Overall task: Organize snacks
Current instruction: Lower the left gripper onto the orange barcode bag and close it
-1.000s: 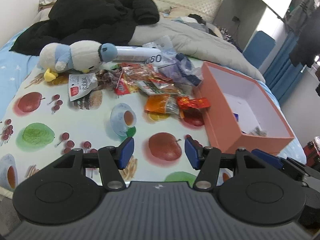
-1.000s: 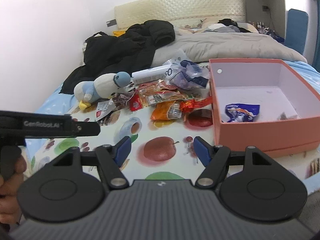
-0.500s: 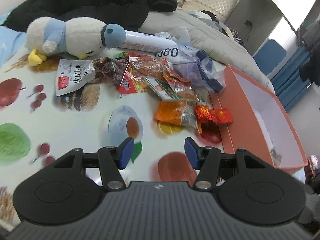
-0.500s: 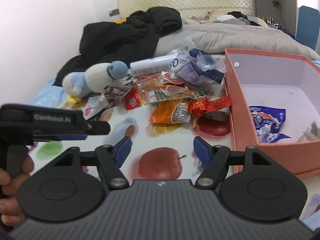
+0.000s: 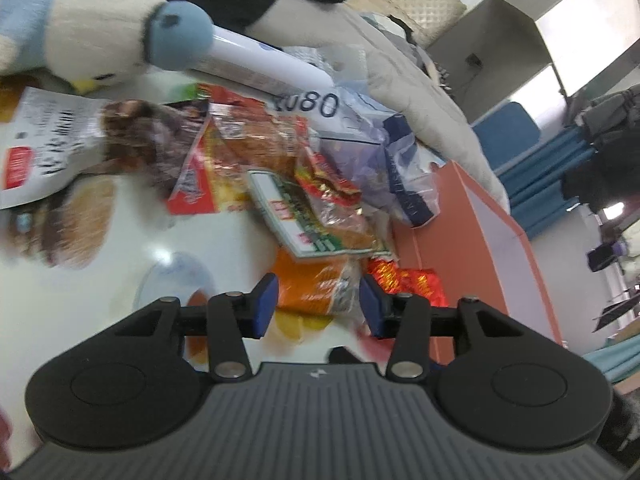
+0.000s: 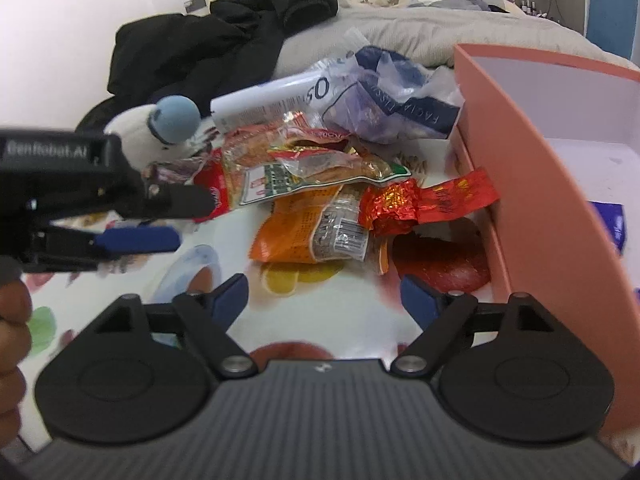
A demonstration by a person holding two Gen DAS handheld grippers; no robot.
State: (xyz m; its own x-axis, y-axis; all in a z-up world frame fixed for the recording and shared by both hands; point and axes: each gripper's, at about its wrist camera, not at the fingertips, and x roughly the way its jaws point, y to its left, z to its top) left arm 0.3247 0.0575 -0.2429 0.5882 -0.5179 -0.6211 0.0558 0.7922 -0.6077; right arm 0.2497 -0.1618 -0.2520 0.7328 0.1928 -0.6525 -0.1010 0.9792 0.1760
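Left wrist view: left gripper (image 5: 316, 304) jaws closing around one orange packet (image 5: 316, 284), not pressing; one red foil packet (image 5: 408, 282) beside. Right gripper (image 6: 324, 294) opening, empty.

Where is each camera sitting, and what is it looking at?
Left wrist: sits on the left tongs, looks down at the snack pile, orange packet ahead between the closing, empty jaws; no hand shows.
Right wrist: sits on the right tongs, jaws opening and empty, looks at the same pile and the box; the left tongs and a hand show at its left.
Both share: orange packet, red wrapper, plush toy, box.
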